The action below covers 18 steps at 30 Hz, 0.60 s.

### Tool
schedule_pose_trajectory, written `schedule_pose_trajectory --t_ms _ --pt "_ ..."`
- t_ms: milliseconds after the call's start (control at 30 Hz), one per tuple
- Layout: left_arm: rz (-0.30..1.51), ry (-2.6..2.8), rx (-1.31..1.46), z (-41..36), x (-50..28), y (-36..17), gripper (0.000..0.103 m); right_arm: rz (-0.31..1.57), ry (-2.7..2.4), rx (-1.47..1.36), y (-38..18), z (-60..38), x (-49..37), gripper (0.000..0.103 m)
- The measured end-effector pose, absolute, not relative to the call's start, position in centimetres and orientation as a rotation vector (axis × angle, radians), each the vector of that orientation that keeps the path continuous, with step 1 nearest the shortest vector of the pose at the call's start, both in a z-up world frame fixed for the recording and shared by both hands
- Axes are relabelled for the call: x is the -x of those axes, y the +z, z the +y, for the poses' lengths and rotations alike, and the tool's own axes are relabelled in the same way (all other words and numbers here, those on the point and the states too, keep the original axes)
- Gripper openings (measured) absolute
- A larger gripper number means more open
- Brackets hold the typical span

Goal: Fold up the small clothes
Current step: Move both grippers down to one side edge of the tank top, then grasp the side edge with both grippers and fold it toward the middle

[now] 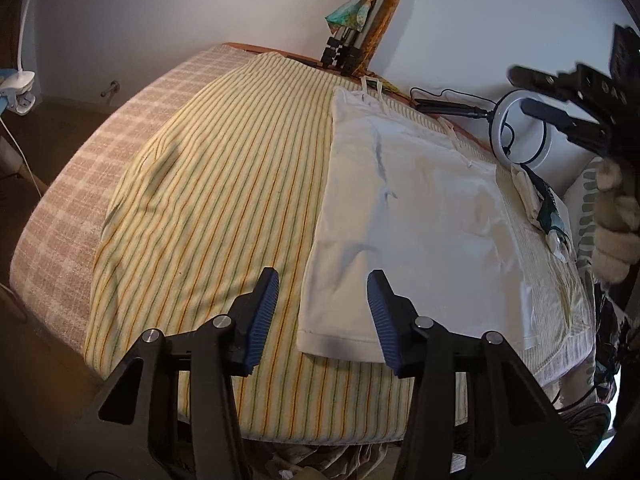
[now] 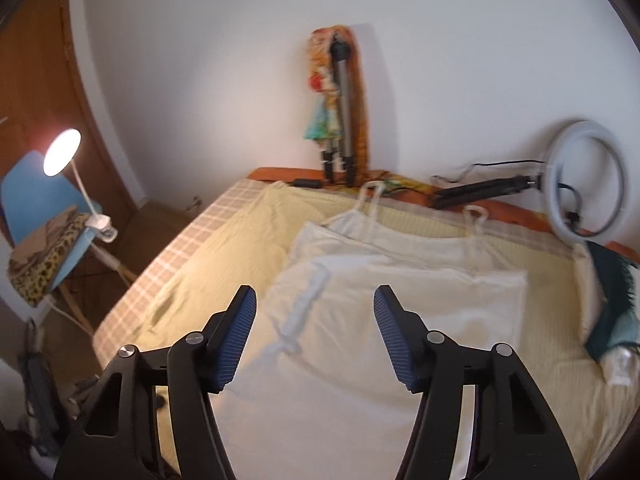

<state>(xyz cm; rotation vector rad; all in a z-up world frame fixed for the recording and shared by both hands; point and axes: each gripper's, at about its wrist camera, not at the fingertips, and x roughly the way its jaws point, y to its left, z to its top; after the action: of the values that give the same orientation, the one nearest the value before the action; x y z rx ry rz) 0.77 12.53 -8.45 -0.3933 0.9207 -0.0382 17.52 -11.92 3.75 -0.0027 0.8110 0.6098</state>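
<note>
A white strappy top lies on the striped yellow bedspread, one side folded over itself, its thin straps toward the wall. My left gripper is open and empty, hovering over the garment's near left hem corner. The right wrist view shows the same top spread ahead, blurred by motion. My right gripper is open and empty above the garment's near part. The right gripper also appears in the left wrist view, high at the right edge.
A ring light on a black arm stands at the bed's far right. A folded tripod leans on the wall. Dark green and white cloth lies at the right. A blue chair with a lamp stands left of the bed.
</note>
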Motion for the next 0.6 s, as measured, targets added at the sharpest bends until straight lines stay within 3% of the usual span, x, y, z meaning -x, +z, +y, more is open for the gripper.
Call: schedule_pose_trajectory --t_ms 367,467,600 --pt "1.054 -0.057 0.44 12.6 -1.8 -13.0 0.027 1.029 0.651 0.046 -2.6 -1.1 -27.0 0.06" --pt "1.051 -0.074 0.452 12.7 -2.0 -13.1 0.027 1.062 0.625 0.064 -4.1 0.7 -29.0 0.056" --pt "1.06 -0.106 0.491 12.8 -2.4 -13.4 0.018 1.097 0.601 0.067 -6.1 2.1 -31.2 0.055"
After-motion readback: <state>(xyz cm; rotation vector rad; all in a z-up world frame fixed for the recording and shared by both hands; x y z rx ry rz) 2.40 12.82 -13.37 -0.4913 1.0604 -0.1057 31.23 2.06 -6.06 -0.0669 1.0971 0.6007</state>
